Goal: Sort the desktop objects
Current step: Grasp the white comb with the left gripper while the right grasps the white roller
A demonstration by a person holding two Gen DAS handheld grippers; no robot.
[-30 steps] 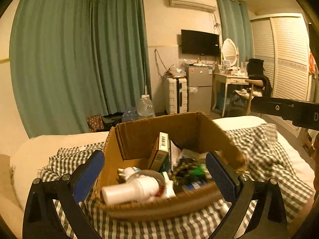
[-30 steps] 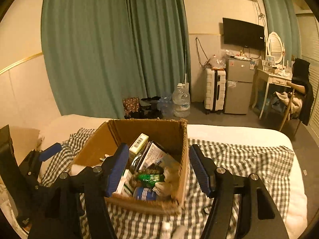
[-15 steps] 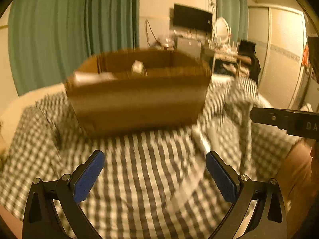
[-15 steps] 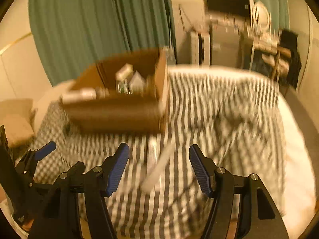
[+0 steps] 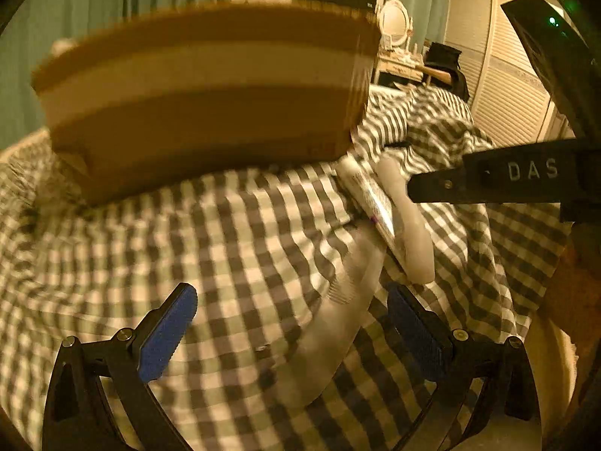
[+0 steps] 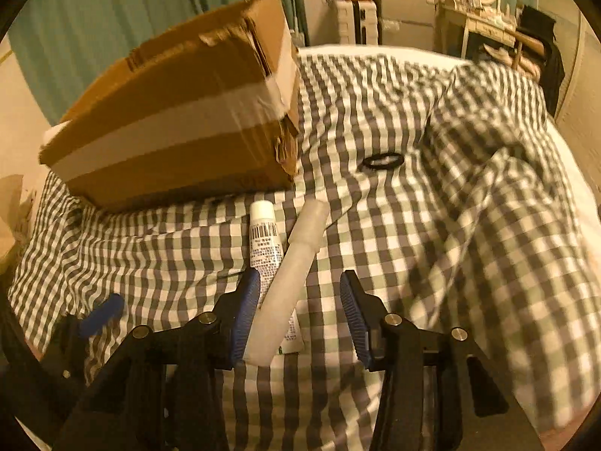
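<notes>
— Two grippers over what?
— A bed [image 6: 469, 195] in a checked cover, with a taped cardboard box [image 6: 180, 112] at its far left.
— Smaller things?
— A frosted tube [image 6: 289, 282] crossing a white printed tube [image 6: 265, 240] just before the box; a black ring [image 6: 383, 159] apart.
— Jaws?
— Right gripper [image 6: 298, 323] released, straddling both tubes. Left gripper [image 5: 296, 334] released, empty.

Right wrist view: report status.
Both grippers open: right gripper straddling frosted tube, printed tube alongside. Left gripper empty. Box beyond; no obstruction.
</notes>
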